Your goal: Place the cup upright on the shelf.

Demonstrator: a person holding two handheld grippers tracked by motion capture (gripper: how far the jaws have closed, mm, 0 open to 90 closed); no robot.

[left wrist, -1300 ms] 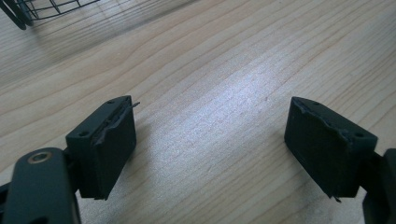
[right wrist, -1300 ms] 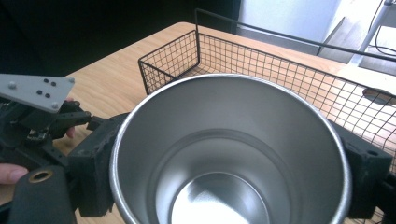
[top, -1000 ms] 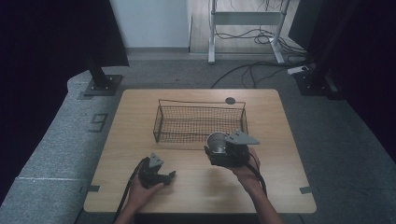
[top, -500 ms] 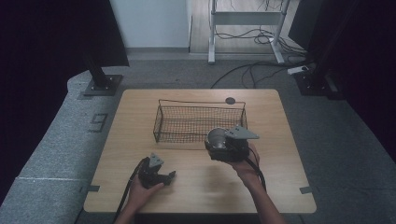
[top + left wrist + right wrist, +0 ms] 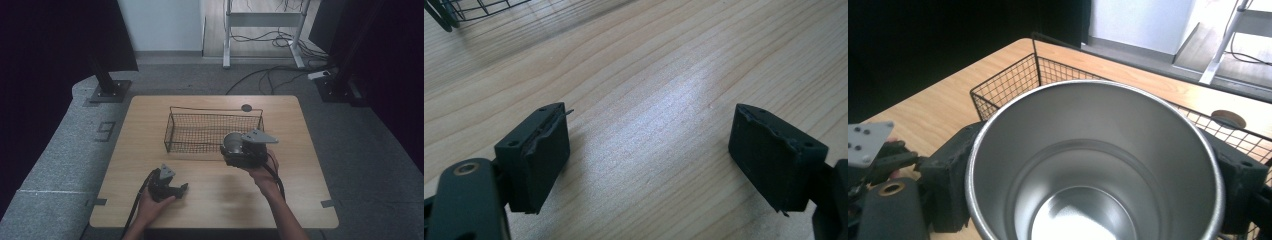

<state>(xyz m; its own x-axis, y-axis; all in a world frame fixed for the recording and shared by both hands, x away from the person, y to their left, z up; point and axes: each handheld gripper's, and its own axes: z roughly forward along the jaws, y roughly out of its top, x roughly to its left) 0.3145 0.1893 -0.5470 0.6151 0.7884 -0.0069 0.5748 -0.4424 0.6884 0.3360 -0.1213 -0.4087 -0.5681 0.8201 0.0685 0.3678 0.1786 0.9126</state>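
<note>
A single steel cup (image 5: 1093, 165), plain and shiny with a rolled rim and an empty, reflective inside, sits clamped between the jaws of the right gripper (image 5: 235, 149), held above the wooden table (image 5: 300, 190) just at the near edge of the wire basket (image 5: 212, 131), toward the basket's 5 o'clock corner. There is one cup, one black mesh basket, and two grippers. The left gripper (image 5: 649, 155) rests low over bare wood at about 7 o'clock on the table, its jaws spread wide apart with nothing between them. A small dark round disc (image 5: 246, 108) lies on the table beyond the basket at 12 o'clock. The basket's near wall stands directly beyond the cup. Cables trail over the grey floor (image 5: 60, 165) behind the table.
</note>
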